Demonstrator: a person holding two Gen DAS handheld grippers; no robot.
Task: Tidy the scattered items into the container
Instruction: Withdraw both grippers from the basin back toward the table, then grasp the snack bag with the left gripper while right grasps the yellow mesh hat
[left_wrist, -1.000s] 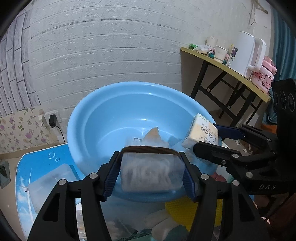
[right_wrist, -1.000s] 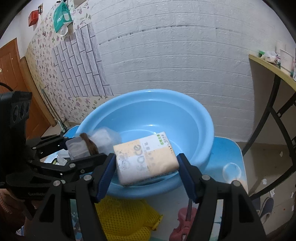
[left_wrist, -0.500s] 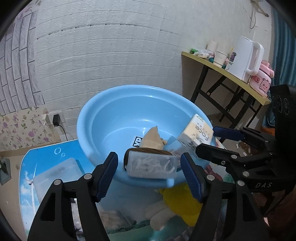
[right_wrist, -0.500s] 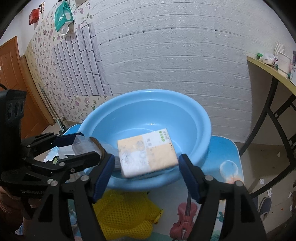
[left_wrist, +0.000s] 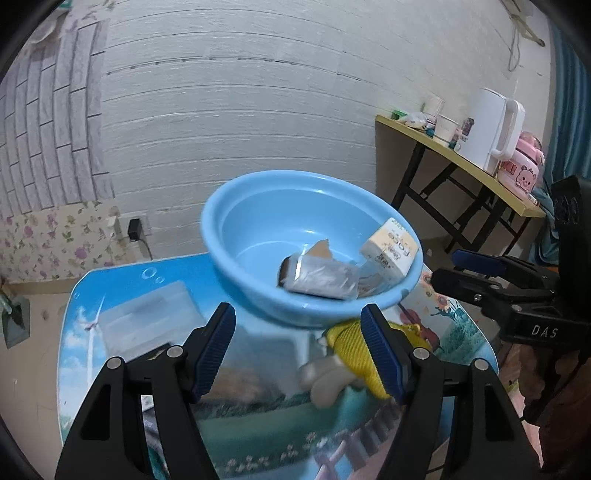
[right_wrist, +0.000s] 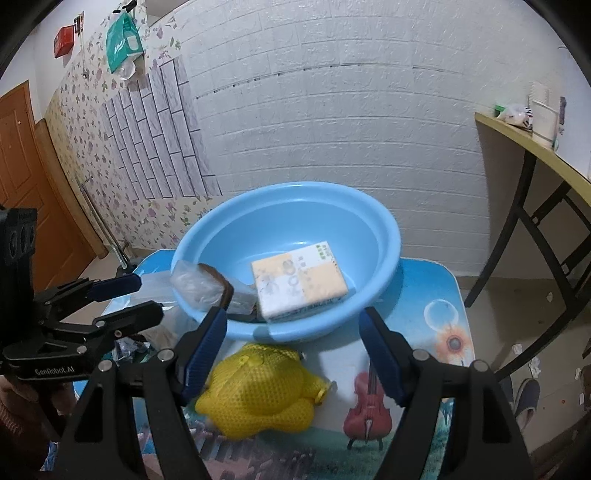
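Left gripper (left_wrist: 298, 349): we hold a black frame with two angled arms, silver screws at the joints, ribbed blue pads on the fingers (left_wrist: 215, 349). From the other side, white lettering "GenRobot.AI" on its body and a black block with round holes.

Right gripper (right_wrist: 293, 350): same black frame, silver screws, blue ribbed pads; white letters "DAS" on its side. We wear dark reddish knit sleeves (right_wrist: 22, 417).

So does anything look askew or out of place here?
The tissue pack lies tilted against the basin wall, and the clear packet leans over its rim. The yellow mesh bag sits outside on the table.
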